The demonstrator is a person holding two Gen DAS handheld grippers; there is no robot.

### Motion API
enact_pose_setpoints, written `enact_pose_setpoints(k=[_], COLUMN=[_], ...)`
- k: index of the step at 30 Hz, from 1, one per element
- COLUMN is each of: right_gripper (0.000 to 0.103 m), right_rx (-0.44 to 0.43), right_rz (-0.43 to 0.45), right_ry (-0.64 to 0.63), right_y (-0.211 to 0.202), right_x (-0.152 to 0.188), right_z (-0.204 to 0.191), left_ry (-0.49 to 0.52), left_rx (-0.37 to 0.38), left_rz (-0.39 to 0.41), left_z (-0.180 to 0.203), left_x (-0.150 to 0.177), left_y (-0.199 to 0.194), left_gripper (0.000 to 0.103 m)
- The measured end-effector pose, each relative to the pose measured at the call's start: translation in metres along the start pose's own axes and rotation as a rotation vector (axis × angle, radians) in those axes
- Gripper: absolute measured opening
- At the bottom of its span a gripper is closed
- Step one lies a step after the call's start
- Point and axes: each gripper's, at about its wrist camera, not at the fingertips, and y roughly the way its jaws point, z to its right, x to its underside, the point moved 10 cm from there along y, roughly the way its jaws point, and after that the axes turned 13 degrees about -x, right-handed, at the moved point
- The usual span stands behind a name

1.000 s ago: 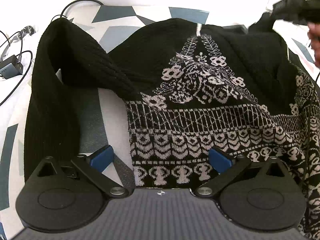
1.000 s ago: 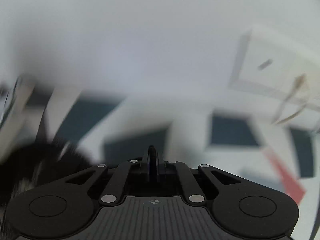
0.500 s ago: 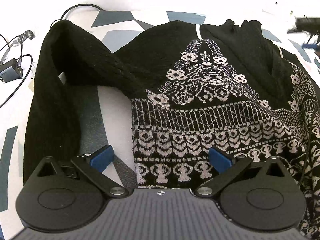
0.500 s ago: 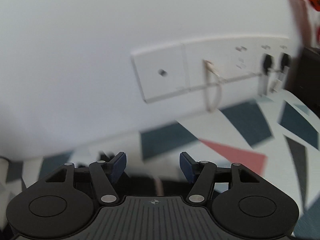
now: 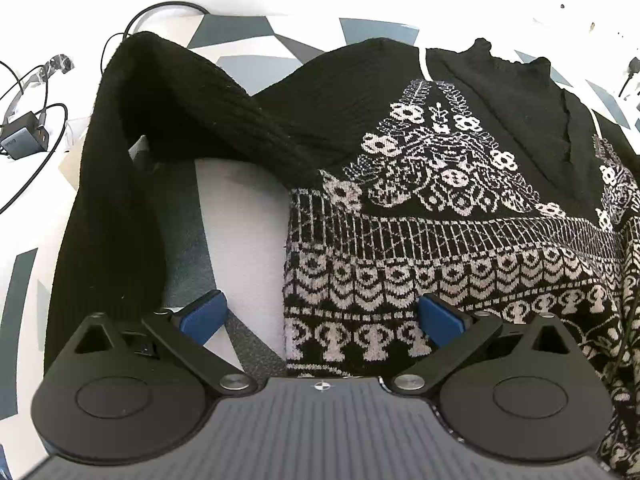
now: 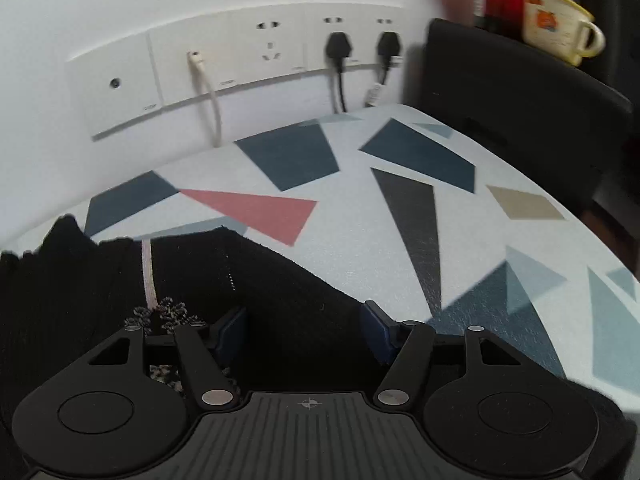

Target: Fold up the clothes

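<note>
1. Left gripper [image 5: 322, 314] spread wide, empty, hovering over the hem of the black patterned sweater [image 5: 420, 208].
2. Right gripper [image 6: 304, 334] also spread, empty, above the sweater's plain black shoulder part.
3. Sweater lying on the geometric-print tablecloth [image 6: 360, 220], one sleeve [image 5: 120, 168] bent back beside the body.
4. Farther off: charger with cables [image 5: 24, 140] at the left, wall sockets [image 6: 248, 56] and a mug [image 6: 556, 24] behind.

Bare tabletop [image 6: 460, 240] seen ahead-right of right gripper [image 6: 304, 330]; passage beyond blocked by wall sockets [image 6: 248, 56], black chair [image 6: 520, 92].
</note>
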Motion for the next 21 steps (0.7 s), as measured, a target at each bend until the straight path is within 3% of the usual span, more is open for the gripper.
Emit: enact_pose_setpoints(k=[4,6,8,12,17,21], right_gripper=[0.075,0.089,0.094,0.101,0.102,0.102], right_rx=[-0.1,-0.114,-0.109,-0.096,-0.097,-0.132], right_rz=[0.058,0.048,0.028,0.004,0.0,-0.062], right_ry=[0.102,0.09,0.035,-0.124,-0.316,-0.3], right_y=[-0.016,-0.022,-0.029,-0.052,-0.077,-0.089], right_x=[-0.001,0.002,0.009,0.024,0.046,0.067], right_z=[-0.017,-0.026,-0.039,-0.07,-0.102,-0.103], left_ry=[-0.001,-0.002,0.001,0.023,0.043,0.048], left_rx=[0.0,-0.001,0.0,0.004,0.008,0.01], left_rz=[0.006,0.01,0.009,-0.004,-0.024,-0.019], left_z=[0.0,0.001,0.001,0.003,0.006,0.008], left_x=[0.001,0.003,0.004,-0.002,-0.011,-0.014], left_y=[0.0,0.0,0.0,0.002,0.006,0.008], left_gripper=[0.103,0.103,0.103,0.103,0.103,0.103])
